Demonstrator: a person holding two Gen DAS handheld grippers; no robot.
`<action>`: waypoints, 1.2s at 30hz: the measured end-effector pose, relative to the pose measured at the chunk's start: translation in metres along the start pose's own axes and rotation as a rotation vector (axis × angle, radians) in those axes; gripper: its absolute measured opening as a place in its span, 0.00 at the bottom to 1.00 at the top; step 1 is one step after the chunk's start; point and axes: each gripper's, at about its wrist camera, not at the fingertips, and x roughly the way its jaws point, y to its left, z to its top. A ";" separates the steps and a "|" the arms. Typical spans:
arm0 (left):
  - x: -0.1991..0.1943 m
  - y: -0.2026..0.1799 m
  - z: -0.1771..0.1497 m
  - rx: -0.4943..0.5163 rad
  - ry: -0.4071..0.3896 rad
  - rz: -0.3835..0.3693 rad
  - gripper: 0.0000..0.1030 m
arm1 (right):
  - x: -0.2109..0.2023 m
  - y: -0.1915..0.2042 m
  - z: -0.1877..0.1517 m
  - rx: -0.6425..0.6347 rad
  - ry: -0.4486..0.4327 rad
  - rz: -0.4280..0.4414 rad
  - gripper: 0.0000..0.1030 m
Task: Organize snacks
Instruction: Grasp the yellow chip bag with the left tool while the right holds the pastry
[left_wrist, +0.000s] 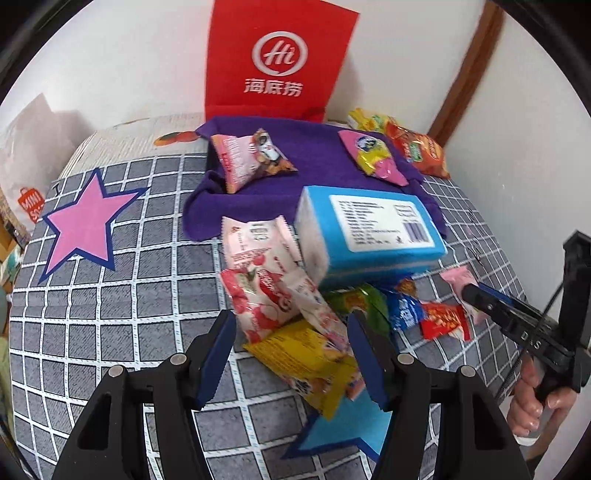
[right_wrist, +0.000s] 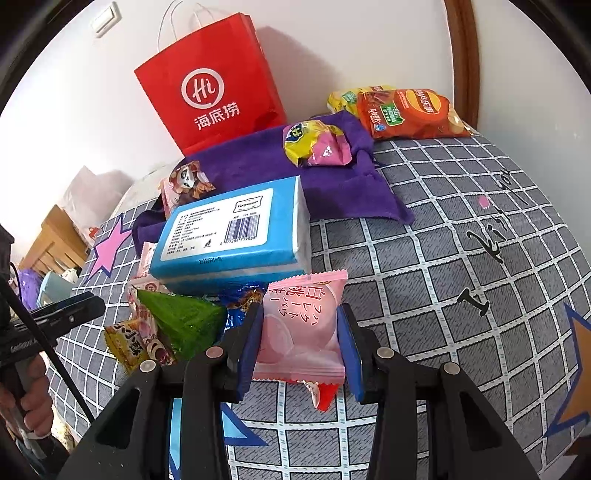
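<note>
right claw (right_wrist: 300, 332) is clamped on the pink snack packet (right_wrist: 300, 328), pads pressing both its sides, held just above the checked cloth (right_wrist: 461, 295) at the near side of the snack pile. left claw (left_wrist: 291, 354) hangs with jaws apart over the yellow packet (left_wrist: 306, 362), pads not touching it. the blue tissue pack (left_wrist: 369, 236) sits on the pile. the red paper bag (left_wrist: 277, 59) stands at the far edge by the wall, its inside hidden.

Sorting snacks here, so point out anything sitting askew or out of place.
The blue rectangular tissue pack is no snack, and it lies tilted, its near end propped on the loose heap of snack packets. The purple cloth beneath is rumpled.
</note>
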 end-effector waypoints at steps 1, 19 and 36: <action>0.000 -0.003 -0.002 0.008 0.003 -0.002 0.58 | 0.000 0.001 -0.001 -0.001 0.000 0.001 0.39; 0.015 0.004 -0.030 -0.002 0.067 0.040 0.58 | -0.016 -0.009 -0.012 0.000 -0.012 -0.027 0.39; 0.034 0.002 -0.034 0.033 0.070 0.073 0.35 | -0.016 -0.001 -0.011 -0.033 -0.010 -0.028 0.39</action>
